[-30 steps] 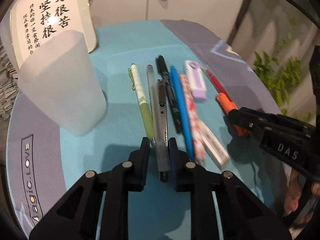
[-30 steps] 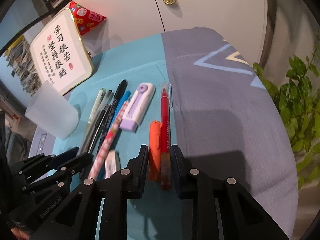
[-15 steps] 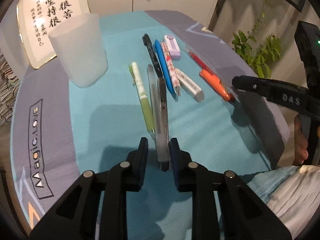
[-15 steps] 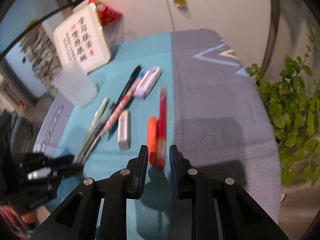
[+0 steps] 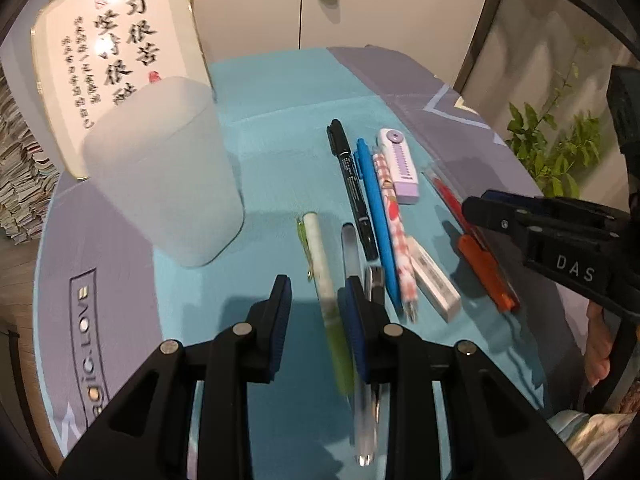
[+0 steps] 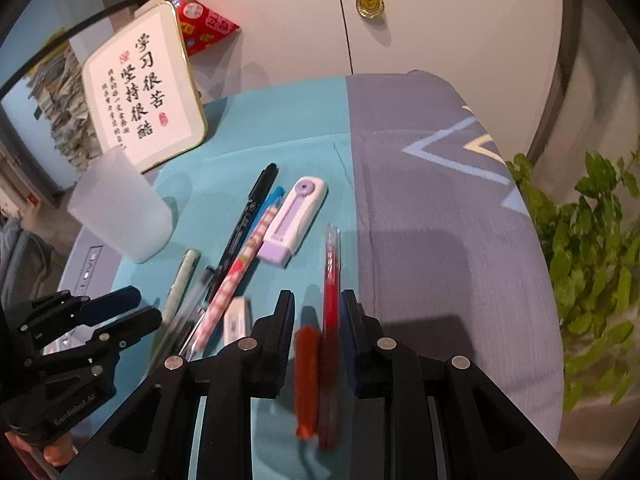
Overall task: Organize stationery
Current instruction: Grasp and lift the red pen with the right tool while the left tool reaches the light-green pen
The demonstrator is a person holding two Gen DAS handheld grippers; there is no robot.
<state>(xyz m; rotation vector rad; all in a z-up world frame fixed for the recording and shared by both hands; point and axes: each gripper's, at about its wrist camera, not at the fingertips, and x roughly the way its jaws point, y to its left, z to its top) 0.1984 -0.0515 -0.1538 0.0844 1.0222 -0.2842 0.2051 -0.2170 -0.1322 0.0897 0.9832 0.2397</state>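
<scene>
A round desk (image 5: 120, 280) lies under a woven cloth, teal down the middle and grey-violet at both side edges, before a white cupboard hung with a gold medal (image 6: 370, 4).

Nearest in the left wrist view, the left gripper (image 5: 314, 312) has its black fingers spread apart, holding nothing. A slim green pen (image 5: 326, 280) lies flat between them. A clear plastic pen (image 5: 360, 400) passes under the right-hand finger, with a dark-tipped pen beside it, blurred.

In the right wrist view, the right gripper (image 6: 318, 326) also stands open. Between its fingers lie a stubby orange marker (image 6: 306, 376) and a long red pen (image 6: 330, 320), side by side and blurred; whether the pads touch them I cannot tell.

Farther toward the middle of the desk lies a row: a white block eraser (image 5: 434, 280), a pink checked pen (image 5: 394, 232), a smooth blue pen (image 5: 378, 220), a black marker (image 5: 352, 188) and a rounded lilac-and-white cutter (image 5: 400, 164), close together and roughly parallel.

Nearer the left edge stands a frosted plastic cup (image 5: 168, 172), upright, squarish with rounded corners. Behind it, at the far left edge, leans a gold-rimmed plaque (image 6: 144, 88) of black calligraphy, with a red packet (image 6: 200, 26) behind that. Green leaves (image 6: 592, 248) show past the right edge.
</scene>
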